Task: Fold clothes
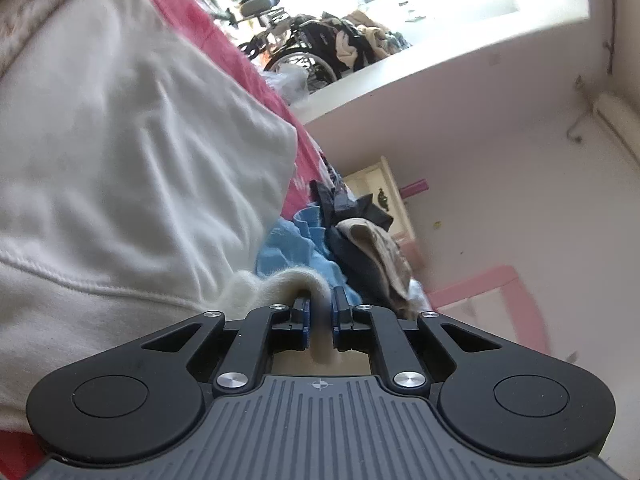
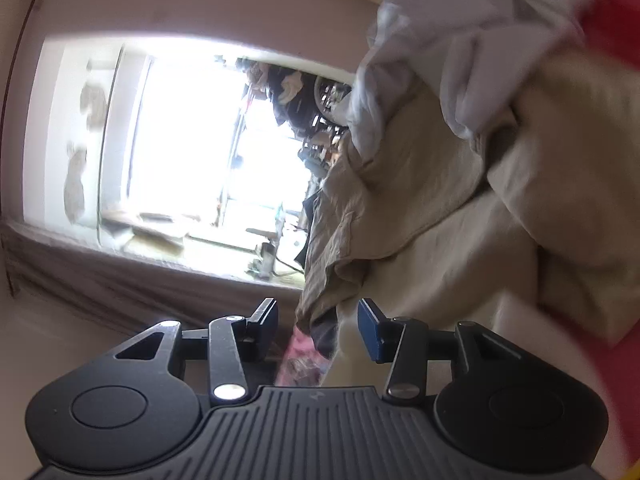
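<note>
My left gripper [image 1: 319,304] is shut on a fuzzy cream strip of cloth [image 1: 288,280] that loops up between its blue pads. That strip runs left into a big white sweatshirt-like garment [image 1: 120,160], which fills the left half of the left wrist view and lies on a pink-red cover [image 1: 224,52]. In the right wrist view my right gripper [image 2: 318,312] stands open. A beige garment [image 2: 440,220] hangs just beyond its right finger [image 2: 370,328], and no pad presses on it. A pale white-lilac garment [image 2: 460,60] lies crumpled above the beige one.
A heap of blue, dark and tan clothes [image 1: 352,240] lies past the left gripper. Behind stand a wheelchair [image 1: 312,52] loaded with clothes, a bright window [image 2: 180,140], a cream cabinet door [image 1: 380,192] and pink-framed furniture [image 1: 500,288]. Red cover [image 2: 616,20] edges the right wrist view.
</note>
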